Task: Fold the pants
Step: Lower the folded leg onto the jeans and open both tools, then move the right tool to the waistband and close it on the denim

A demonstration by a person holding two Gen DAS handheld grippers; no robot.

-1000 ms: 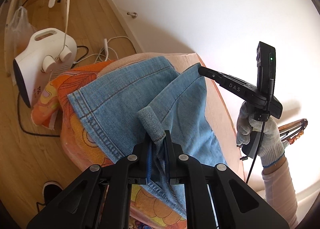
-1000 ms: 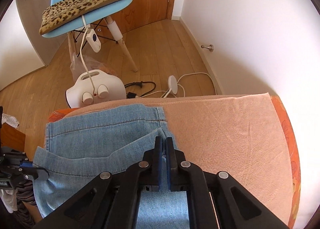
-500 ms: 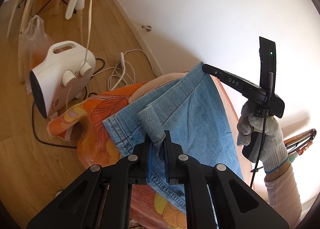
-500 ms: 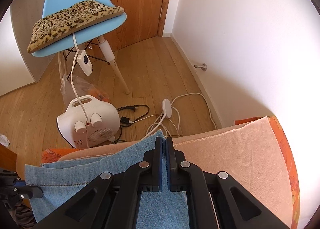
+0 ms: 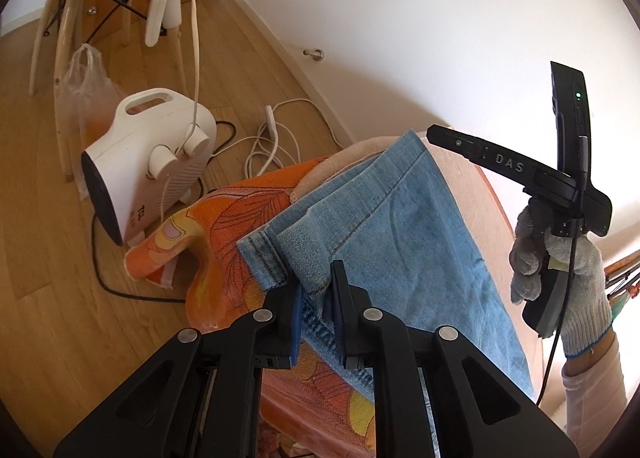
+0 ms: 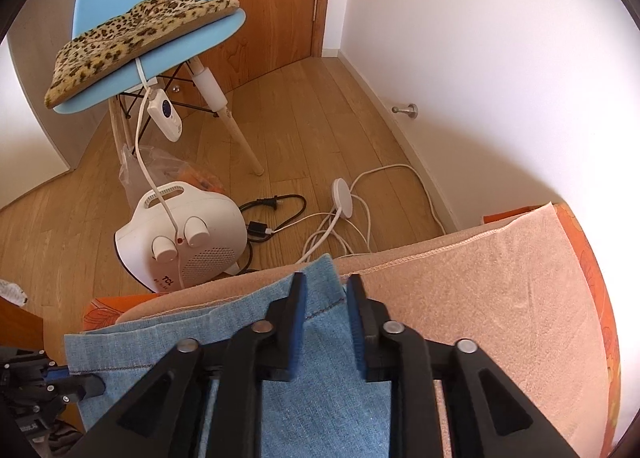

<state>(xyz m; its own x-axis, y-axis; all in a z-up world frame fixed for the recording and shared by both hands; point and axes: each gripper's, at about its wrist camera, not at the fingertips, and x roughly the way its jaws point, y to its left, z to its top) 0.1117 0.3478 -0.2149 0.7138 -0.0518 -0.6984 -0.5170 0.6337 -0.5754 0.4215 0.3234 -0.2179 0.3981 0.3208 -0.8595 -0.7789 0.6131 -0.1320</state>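
right gripper (image 6: pixel 324 286) jaws just opened, straddling pants (image 6: pixel 312 398) corner by towel (image 6: pixel 500 290) edge; left gripper (image 5: pixel 316 290) clamped on pants hem.

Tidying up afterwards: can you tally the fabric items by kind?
Denim pants: 1
Peach towel: 1
Orange floral cover: 1
Leopard-print cushion: 1
Total: 4

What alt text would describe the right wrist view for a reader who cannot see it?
The open right tool sits over the corner of light blue denim pants, which lie on a peach towel. Its jaws have just been opening. Behind stand a white fan heater and a blue chair.
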